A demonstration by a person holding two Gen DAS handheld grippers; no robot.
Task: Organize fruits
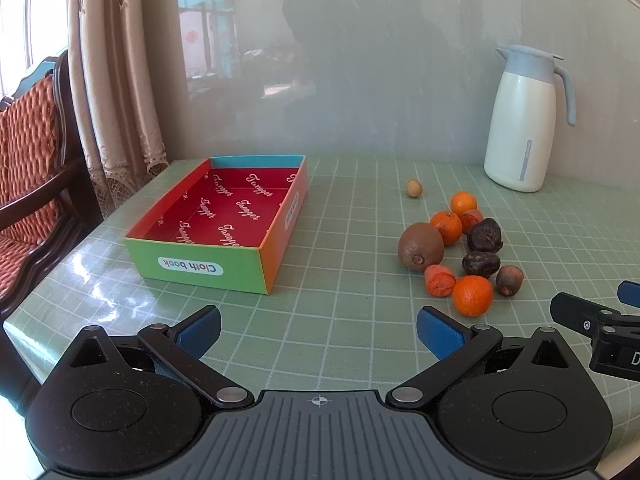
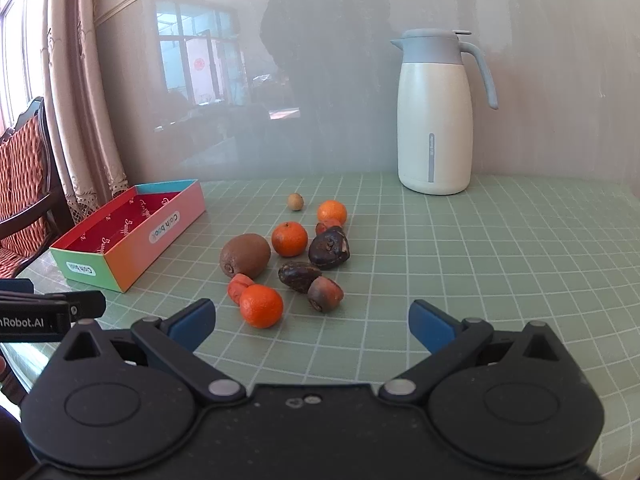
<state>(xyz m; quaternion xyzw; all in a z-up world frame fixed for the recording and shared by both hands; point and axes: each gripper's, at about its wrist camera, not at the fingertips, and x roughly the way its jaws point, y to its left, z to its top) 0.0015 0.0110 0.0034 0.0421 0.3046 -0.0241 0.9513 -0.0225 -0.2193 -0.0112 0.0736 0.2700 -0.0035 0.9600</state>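
I count three round oranges: one (image 2: 261, 306) low in the frame, one (image 2: 289, 239) in the middle, one (image 2: 332, 212) higher up. I see one brown kiwi (image 2: 245, 255). I see two dark wrinkly fruits (image 2: 329, 248) (image 2: 299, 276). There is one tiny tan ball (image 2: 295, 202), and three reddish-orange bits (image 2: 239, 287) (image 2: 325, 294) (image 2: 328, 224). At left sits one open box (image 2: 132, 236). At upper right stands one white jug (image 2: 434, 120).
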